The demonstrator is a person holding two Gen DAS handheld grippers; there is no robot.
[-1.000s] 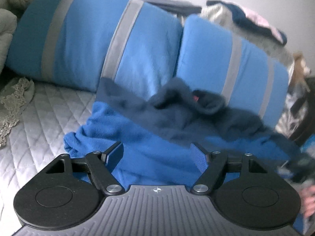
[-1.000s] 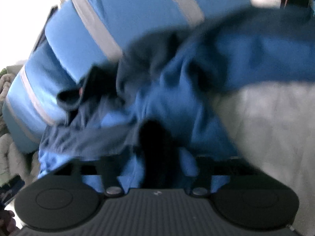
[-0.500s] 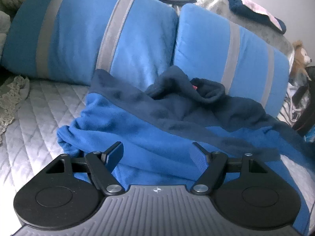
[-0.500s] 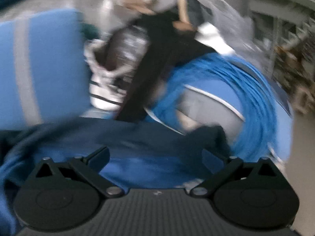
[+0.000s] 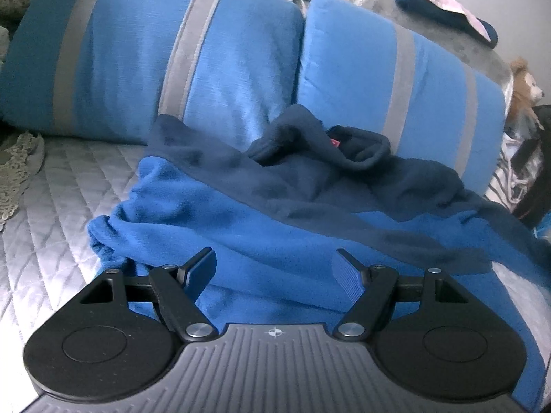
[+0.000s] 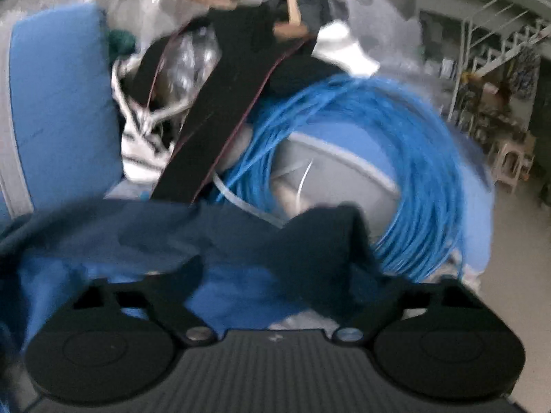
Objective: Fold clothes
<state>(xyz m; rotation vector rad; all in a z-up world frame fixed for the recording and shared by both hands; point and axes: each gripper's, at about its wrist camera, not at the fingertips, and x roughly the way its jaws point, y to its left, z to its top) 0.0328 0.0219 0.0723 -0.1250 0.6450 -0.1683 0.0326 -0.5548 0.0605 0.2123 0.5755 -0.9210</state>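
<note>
**Fleece top spread rumpled on bed, both claws wide apart**

Fleece top point(image 5: 261, 241): soft, thick, light, likely draping and bunching when lifted; best pinched at a hem or sleeve edge. Lies on quilt point(image 5: 51, 213) against striped pillows point(image 5: 179, 51), just ahead of left claw point(image 5: 273, 268), empty. Reaches beneath right claw point(image 6: 272, 275), also parted, blurred, gripping nothing.

Soft daylight, fisheye edge warp, right view motion-blurred
</note>
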